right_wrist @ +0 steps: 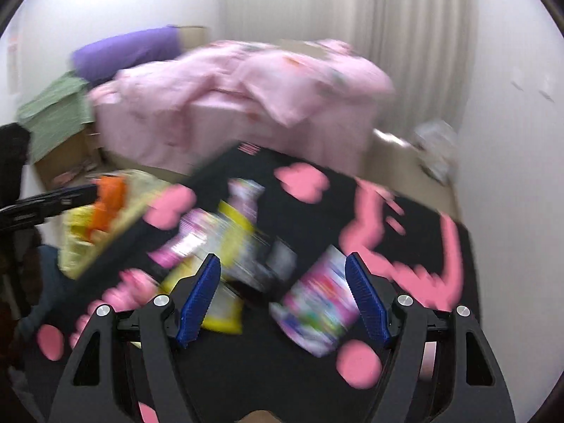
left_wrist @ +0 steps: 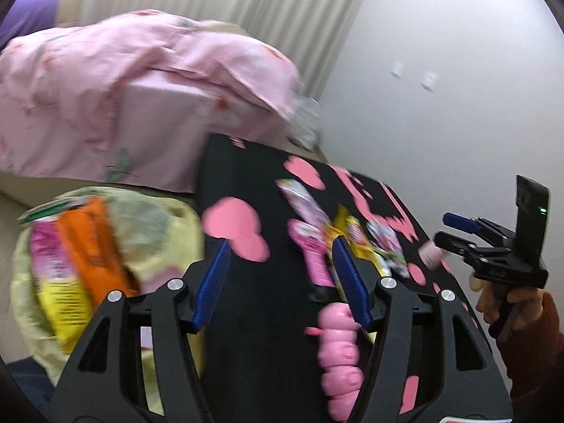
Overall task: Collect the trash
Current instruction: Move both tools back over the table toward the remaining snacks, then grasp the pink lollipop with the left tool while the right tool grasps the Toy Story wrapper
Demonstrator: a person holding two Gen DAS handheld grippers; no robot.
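Several snack wrappers (left_wrist: 352,232) lie on a black mat with pink shapes (left_wrist: 253,282). In the right wrist view the wrappers are blurred: a yellow one (right_wrist: 229,232) and a pink-white one (right_wrist: 317,310). A pale yellow bag (left_wrist: 105,264) at the mat's left edge holds an orange packet (left_wrist: 91,246) and other wrappers; it also shows in the right wrist view (right_wrist: 102,218). My left gripper (left_wrist: 282,282) is open and empty above the mat, right of the bag. My right gripper (right_wrist: 282,299) is open and empty over the wrappers; it also shows in the left wrist view (left_wrist: 447,232).
A bed with a pink quilt (left_wrist: 141,88) stands behind the mat. A purple pillow (right_wrist: 127,53) and a green cloth on a cardboard box (right_wrist: 56,109) are at the left. Crumpled clear plastic (right_wrist: 437,148) lies by the white wall.
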